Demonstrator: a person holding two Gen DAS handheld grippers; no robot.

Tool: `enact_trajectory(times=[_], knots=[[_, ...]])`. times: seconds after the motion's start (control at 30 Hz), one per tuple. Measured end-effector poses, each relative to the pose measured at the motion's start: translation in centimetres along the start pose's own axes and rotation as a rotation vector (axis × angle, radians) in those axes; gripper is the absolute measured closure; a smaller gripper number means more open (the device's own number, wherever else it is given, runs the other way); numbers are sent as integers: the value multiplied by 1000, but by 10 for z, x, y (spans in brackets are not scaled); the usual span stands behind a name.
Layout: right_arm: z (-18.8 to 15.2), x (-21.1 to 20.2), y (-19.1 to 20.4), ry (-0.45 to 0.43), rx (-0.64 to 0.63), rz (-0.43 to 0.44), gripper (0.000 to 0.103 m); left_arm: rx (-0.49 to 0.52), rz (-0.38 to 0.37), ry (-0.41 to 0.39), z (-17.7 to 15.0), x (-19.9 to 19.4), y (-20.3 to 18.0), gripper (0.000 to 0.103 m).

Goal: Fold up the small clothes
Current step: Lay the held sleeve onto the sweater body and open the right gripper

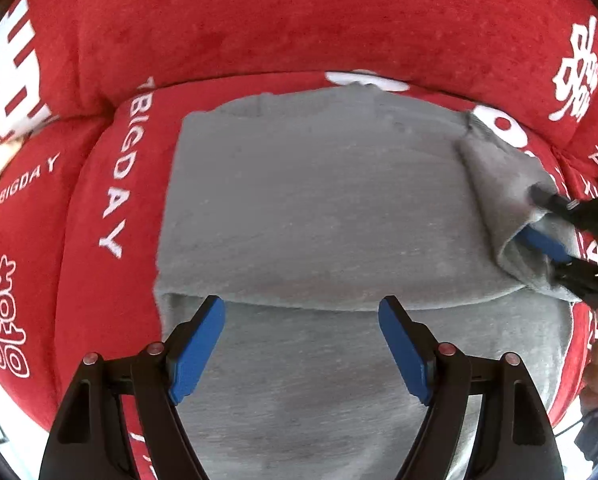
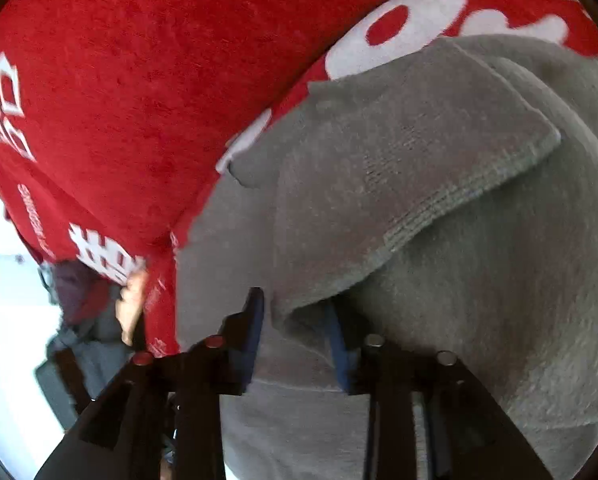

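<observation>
A grey garment [image 1: 315, 208] lies spread on a red cushion [image 1: 259, 20] printed with white characters, its near part folded over so a fold edge runs across just beyond the left gripper [image 1: 301, 344]. That gripper hangs above the cloth with its blue pads wide apart, holding nothing. At the garment's right edge, the right gripper [image 2: 295, 344] pinches a hemmed flap [image 2: 419, 168] lifted off the layer below.

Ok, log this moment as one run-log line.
step: folding grey garment on red cushion | left gripper: open, above garment | right gripper: holds sleeve, lifting it inward
</observation>
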State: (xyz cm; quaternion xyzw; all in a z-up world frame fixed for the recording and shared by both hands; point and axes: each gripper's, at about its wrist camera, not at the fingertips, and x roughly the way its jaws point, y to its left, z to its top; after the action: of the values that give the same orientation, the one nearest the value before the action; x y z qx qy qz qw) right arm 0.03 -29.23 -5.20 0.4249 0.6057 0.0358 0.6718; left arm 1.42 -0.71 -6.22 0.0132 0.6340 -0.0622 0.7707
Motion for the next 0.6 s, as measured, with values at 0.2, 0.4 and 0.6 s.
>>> enact_trajectory(times=[0.2, 0.4, 0.6], knots=[[18, -29, -31, -157, 255, 59, 47, -22, -15, 1, -3, -2, 14, 23], [25, -21, -2, -134, 136, 116, 96, -52, -31, -8, -10, -7, 39, 23], [-10, 36, 110, 65, -412, -27, 95, -114, 2, -8, -20, -10, 71, 23]])
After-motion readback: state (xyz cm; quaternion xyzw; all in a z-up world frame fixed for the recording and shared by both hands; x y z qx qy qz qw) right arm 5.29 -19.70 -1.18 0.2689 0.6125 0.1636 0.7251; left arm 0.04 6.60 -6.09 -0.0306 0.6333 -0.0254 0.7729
